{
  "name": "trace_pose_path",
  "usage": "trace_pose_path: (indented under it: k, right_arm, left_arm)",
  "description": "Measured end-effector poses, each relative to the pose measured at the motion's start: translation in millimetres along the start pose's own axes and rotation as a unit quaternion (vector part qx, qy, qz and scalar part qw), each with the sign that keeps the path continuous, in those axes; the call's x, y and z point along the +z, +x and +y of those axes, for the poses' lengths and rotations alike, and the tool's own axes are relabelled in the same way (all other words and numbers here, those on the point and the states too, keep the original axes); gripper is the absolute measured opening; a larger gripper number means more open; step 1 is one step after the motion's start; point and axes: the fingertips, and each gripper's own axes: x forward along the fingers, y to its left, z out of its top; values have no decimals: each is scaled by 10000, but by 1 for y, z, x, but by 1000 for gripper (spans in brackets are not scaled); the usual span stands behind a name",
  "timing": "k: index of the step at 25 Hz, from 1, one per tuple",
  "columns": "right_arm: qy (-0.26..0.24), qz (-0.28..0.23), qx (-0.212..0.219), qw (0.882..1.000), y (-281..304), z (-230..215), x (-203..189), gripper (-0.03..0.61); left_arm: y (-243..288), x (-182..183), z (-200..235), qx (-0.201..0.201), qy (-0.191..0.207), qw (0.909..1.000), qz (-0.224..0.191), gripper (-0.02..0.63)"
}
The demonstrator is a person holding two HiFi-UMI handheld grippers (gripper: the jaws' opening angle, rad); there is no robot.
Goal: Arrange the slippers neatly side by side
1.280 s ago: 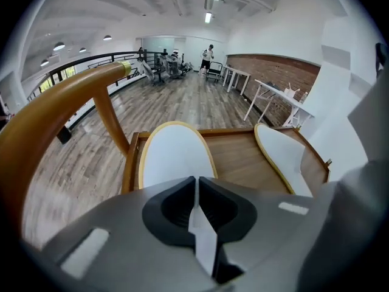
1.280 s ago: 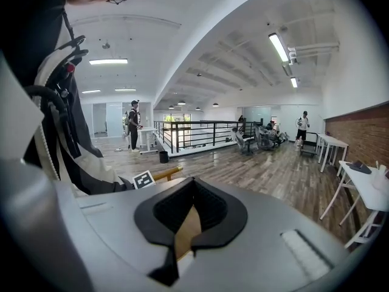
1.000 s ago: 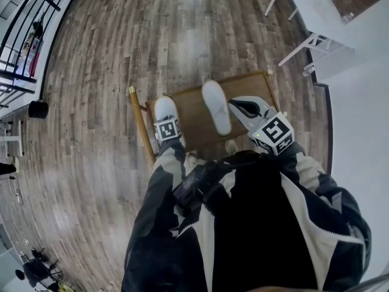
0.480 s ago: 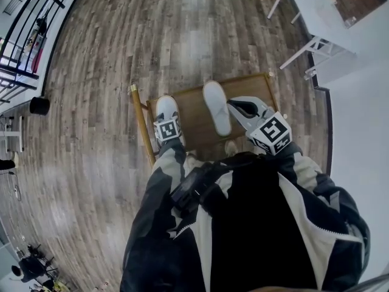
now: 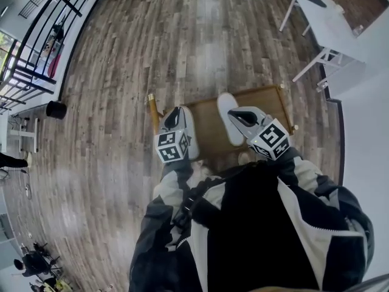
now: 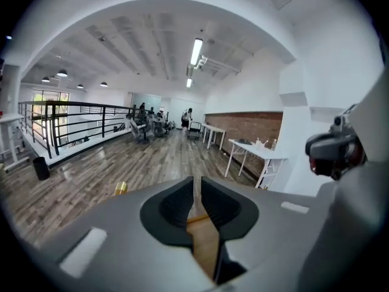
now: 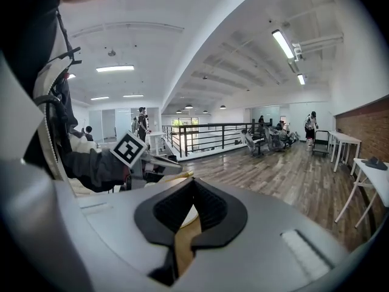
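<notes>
**Two white slippers on a wooden platform, both grippers closed and empty**

Farthest left in the head view, a black railing point(image 5: 37, 53) runs beside the plank floor point(image 5: 121, 72), with a black bin point(image 5: 56, 109) near its foot; next comes the low wooden platform point(image 5: 267, 105), whose near-left corner ends in a gold cap point(image 5: 151, 96). The left gripper point(image 6: 197, 190) hangs over the platform's left end, its marker cube point(image 5: 172, 146) toward the person. In its own view the jaws are drawn together to a thin slit, and nothing sits in that slit (only bare wood shows through it). The left slipper point(image 5: 189, 132) lies on the platform under this gripper and is mostly covered by it, so only its right edge shows; whether gripper and slipper touch cannot be told. A strip of bare wood separates it from the right slipper point(image 5: 228, 115), which lies sole-down near the platform's middle with its length running away from the person.

The right gripper point(image 7: 193, 190) points at that slipper's right edge. Its jaws meet at the tips and hold nothing; a sliver of white slipper and some wood show through the gap behind the tips. The right gripper view also catches the left gripper off to its left; contact with the slipper cannot be judged. Furthest right, well apart from the platform, stands a white table point(image 5: 331, 20); the person's black and cream jacket point(image 5: 255, 224) fills the lower frame.
</notes>
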Motion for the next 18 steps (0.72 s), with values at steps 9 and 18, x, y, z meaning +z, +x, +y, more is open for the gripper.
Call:
trace_pose_path:
  k: [9, 18]
  right_arm:
    - [186, -122, 45, 9997, 16, 11, 12, 5]
    - [118, -311, -187, 9993, 13, 13, 27, 3]
  left_arm:
    - [-76, 68, -36, -574, 833, 9897, -1010, 18]
    - [-91, 74, -77, -1390, 1167, 9766, -1150, 18]
